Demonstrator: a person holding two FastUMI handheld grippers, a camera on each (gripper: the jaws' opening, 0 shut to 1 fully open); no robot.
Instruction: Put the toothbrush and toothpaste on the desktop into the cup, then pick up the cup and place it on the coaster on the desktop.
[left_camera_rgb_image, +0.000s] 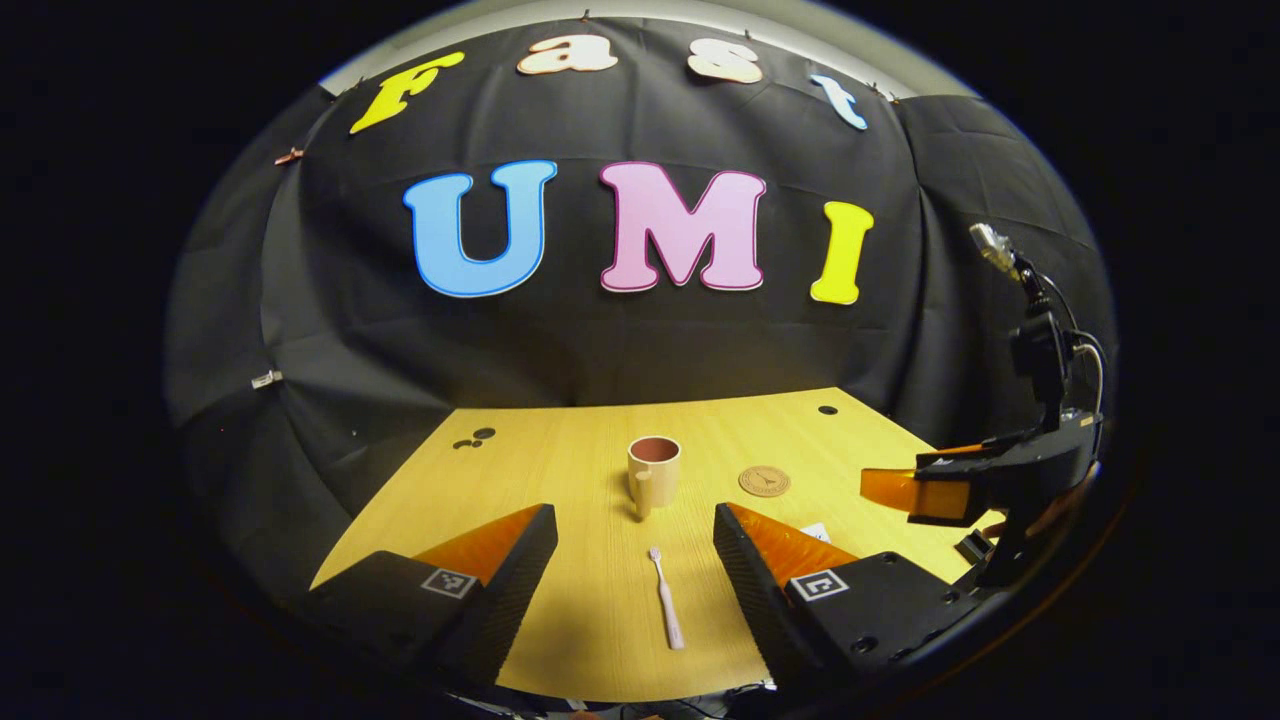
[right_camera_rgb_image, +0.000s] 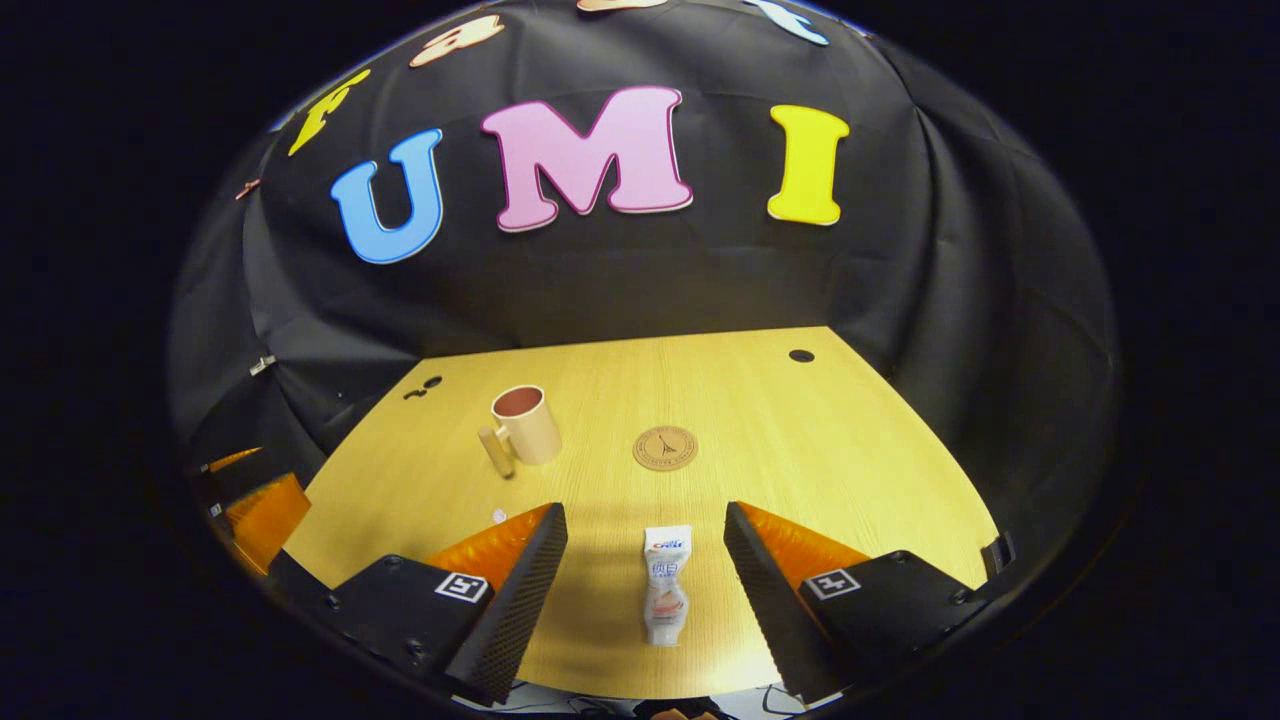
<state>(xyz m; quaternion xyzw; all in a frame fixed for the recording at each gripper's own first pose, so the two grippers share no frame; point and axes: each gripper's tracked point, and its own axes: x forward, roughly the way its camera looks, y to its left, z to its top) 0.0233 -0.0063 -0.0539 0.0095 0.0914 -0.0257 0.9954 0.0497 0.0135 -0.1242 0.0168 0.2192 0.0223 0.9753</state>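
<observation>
Wooden desktop (right_camera_rgb_image: 850, 470) bears an upright cup (right_camera_rgb_image: 527, 423) (nothing visible inside); both grippers gape, holding nothing.

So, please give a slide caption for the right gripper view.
Open right gripper straddles toothpaste tube; cup and coaster beyond.

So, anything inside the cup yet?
No. The cup shows a bare dark interior; its bottom is hidden by the rim. The toothbrush and toothpaste lie on the desk.
</observation>
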